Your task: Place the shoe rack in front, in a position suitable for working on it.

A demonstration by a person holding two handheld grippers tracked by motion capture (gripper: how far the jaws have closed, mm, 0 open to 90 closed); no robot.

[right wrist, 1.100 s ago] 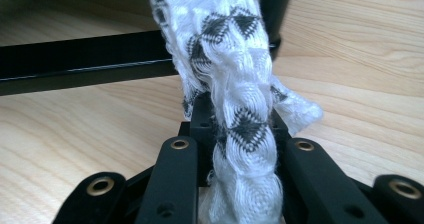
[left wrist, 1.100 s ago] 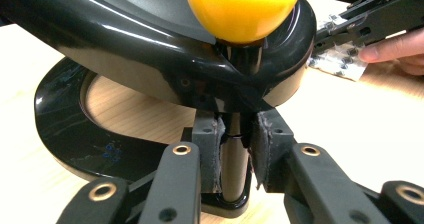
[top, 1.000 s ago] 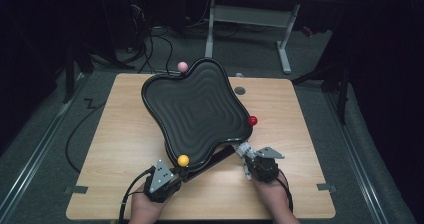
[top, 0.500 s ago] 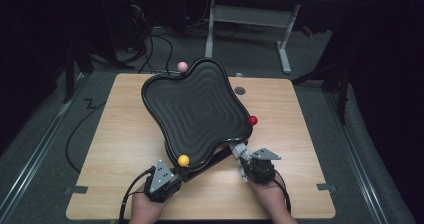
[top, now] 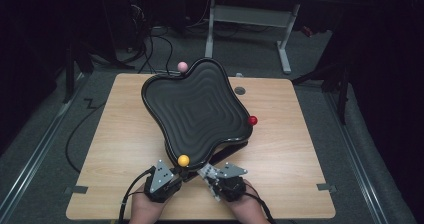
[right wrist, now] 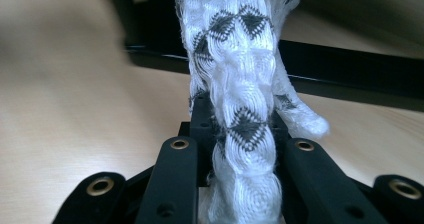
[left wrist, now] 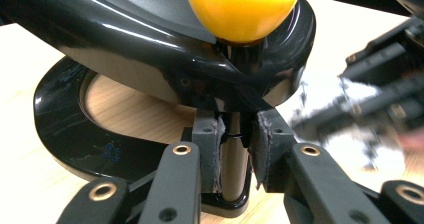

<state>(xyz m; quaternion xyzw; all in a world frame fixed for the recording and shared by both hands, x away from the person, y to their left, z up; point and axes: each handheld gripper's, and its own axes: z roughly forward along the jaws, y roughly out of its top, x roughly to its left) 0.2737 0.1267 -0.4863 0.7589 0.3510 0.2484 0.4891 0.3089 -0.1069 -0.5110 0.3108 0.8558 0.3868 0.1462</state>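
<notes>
At the near edge, my left fingers clamp the post, right fingers pinch cloth; a slip tips the tray.

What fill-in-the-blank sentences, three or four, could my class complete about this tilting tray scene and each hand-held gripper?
1. The ball above the left hand-held gripper is ____.
2. The right hand-held gripper is shut on a white and black ____.
3. The black tray stands on a ____ table.
4. The ball at the tray's right edge is ____.

Missing words: yellow; cloth; wooden; red
</notes>
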